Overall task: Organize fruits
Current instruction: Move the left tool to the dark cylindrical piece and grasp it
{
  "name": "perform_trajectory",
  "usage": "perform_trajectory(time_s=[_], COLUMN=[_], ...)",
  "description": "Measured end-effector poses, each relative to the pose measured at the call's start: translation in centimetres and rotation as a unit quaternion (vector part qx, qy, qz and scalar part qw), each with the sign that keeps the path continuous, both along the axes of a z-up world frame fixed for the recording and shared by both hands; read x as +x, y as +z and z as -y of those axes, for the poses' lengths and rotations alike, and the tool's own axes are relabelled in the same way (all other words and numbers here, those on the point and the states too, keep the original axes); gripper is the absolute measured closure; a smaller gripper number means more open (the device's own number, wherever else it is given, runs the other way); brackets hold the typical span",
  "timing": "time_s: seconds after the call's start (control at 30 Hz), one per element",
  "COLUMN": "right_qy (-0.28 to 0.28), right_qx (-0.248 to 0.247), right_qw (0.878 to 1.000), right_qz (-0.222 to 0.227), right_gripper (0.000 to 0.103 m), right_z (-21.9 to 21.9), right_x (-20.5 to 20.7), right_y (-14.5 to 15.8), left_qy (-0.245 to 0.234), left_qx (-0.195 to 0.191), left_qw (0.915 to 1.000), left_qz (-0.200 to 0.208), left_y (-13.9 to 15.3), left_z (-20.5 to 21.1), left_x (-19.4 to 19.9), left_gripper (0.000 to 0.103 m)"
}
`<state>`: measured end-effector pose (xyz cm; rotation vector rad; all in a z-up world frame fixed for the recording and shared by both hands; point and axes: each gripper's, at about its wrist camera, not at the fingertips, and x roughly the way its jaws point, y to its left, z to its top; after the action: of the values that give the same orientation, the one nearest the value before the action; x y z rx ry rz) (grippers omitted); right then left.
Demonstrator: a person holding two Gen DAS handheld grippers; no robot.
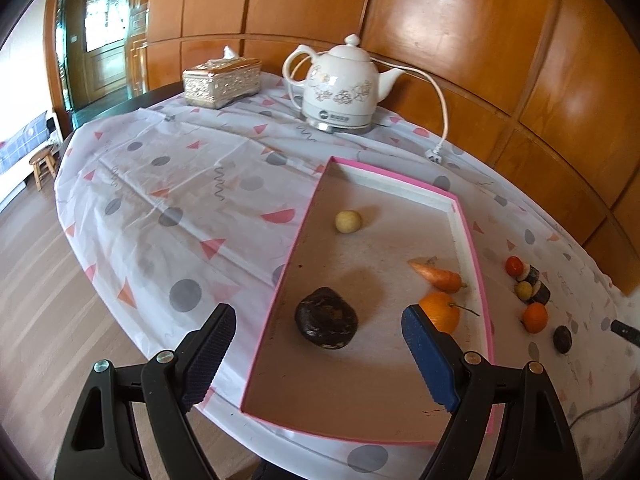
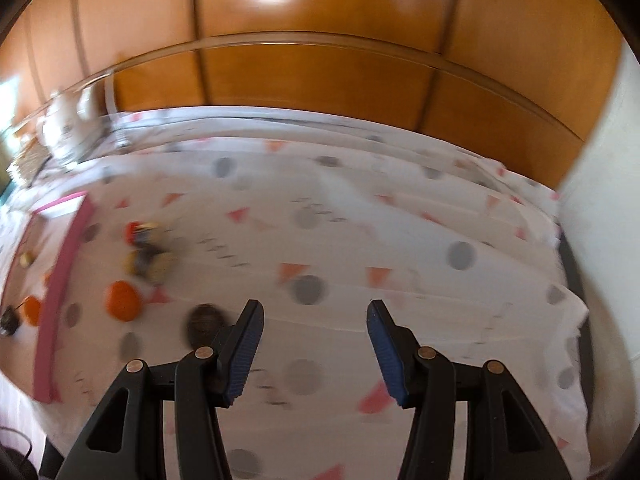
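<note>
In the left wrist view a pink-rimmed tray point(image 1: 476, 248) lies on the table and holds a pale round fruit point(image 1: 348, 221), a carrot point(image 1: 438, 274), an orange point(image 1: 440, 312) and a dark brown fruit point(image 1: 326, 323). My left gripper point(image 1: 320, 354) is open and empty, above the tray's near end around the dark fruit. Right of the tray lie a red fruit point(image 1: 514, 266), a small yellow fruit point(image 1: 523, 290), an orange point(image 1: 535, 317) and a dark fruit point(image 1: 562, 339). My right gripper point(image 2: 316, 350) is open and empty over bare cloth; the view is blurred. The orange point(image 2: 122, 301) and dark fruit point(image 2: 205, 322) lie to its left.
A white electric kettle point(image 1: 340, 88) with its cord and plug point(image 1: 434, 155) and a tissue box point(image 1: 222, 82) stand at the table's back. Two dark cylinders point(image 1: 536, 286) lie among the loose fruits. The table edge drops to wooden floor on the left. A wood-panelled wall is behind.
</note>
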<state>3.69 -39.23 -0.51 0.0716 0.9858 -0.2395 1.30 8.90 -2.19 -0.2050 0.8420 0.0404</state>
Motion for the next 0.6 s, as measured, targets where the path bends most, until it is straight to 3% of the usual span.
perform_trajectory(time_s=[0.3, 0.47, 0.6], right_qy=[-0.115, -0.180, -0.186], right_qx=[-0.013, 0.033, 0.039], right_qw=[0.993, 0.982, 0.981], right_qz=[-0.015, -0.044, -0.037], right_gripper=[0.049, 0.048, 0.048], right_z=[8.4, 11.9, 12.4], right_x=[-0.9, -1.8, -1.9], right_y=[-0.9, -2.8, -2.7], left_qy=[-0.029, -0.072, -0.123], left_qx=[0.016, 0.021, 0.021], left_qw=[0.9995, 0.9972, 0.9922], left_qz=[0.002, -0.002, -0.007], left_y=[0.6, 1.2, 1.6], left_z=[1.8, 4.2, 7.0], left_x=[0.8, 1.7, 2.7], left_gripper=[0.018, 0.018, 0.018])
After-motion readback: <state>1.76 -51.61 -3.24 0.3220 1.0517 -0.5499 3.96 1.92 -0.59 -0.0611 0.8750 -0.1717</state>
